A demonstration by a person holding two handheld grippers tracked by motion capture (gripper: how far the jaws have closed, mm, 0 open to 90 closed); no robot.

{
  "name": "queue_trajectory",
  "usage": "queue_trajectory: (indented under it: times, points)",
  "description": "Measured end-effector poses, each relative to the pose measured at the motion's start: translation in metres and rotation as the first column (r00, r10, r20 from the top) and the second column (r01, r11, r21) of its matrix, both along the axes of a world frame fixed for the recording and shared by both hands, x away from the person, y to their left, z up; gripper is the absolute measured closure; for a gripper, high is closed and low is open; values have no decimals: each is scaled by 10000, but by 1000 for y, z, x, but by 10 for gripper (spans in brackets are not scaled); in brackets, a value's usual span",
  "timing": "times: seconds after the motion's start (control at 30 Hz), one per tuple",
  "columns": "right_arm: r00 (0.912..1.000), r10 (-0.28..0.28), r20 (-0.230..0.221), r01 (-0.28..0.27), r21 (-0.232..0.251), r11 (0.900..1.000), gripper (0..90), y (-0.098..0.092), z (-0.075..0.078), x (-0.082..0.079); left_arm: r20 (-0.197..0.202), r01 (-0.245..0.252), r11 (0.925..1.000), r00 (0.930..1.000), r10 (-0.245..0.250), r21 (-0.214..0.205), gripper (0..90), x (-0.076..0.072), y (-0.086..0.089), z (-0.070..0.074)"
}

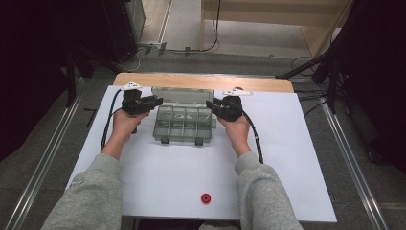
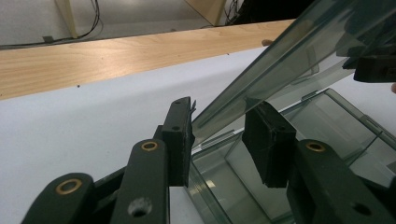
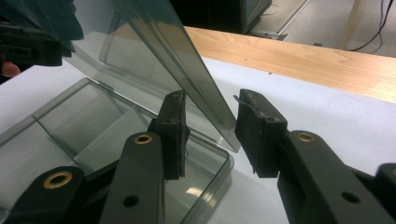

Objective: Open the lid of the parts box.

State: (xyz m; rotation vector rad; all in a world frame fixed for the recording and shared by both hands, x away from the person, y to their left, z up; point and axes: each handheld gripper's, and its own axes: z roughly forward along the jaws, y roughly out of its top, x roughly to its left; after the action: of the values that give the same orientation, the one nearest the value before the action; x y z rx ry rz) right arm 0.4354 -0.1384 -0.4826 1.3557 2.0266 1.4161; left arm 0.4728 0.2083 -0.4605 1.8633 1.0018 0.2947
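Clear smoky plastic compartment box (image 1: pixel 183 124) near counter (image 1: pixel 158 177) far edge; thin rigid lid (image 1: pixel 183 95) raised between gaping, untouching jaws of left tool (image 1: pixel 156 101) and right tool (image 1: pixel 210 104).

A see-through grey plastic box (image 1: pixel 182 122) sits on the white desk (image 1: pixel 158 167). Its lid (image 1: pixel 182 95) stands open, tilted up. Thin walls split it into small parts.

Both forearms reached forward, the left gripper (image 1: pixel 154 101) and right gripper (image 1: pixel 212 104) pointing inward toward each other, fingers (image 2: pixel 180 140) parted.
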Motion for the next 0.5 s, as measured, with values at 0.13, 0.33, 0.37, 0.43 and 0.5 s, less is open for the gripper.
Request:
queue_trajectory:
  times: [0.13,0.33,0.37,0.43,0.5]
  points:
    - [10000,-55,-55,55,-3,10000,643,0,-5,3,162,-5,10000,9999,4,82,617,1,-1,-2]
    - [9999,-162,-24,163,120,9998,652,0,-8,5,80,-144,9999,9999,145,-71,617,4,-2,-5]
    - [9999,-158,-10,158,113,9998,653,0,-9,6,77,-180,9998,9998,180,-74,617,4,-2,-6]
    - [9999,-172,1,172,69,9998,655,1,-10,6,46,-267,9996,9996,267,-71,617,5,-3,-8]
    - [9997,-218,89,218,4,9998,658,1,-11,6,23,-296,9995,9996,297,-49,617,6,-4,-9]
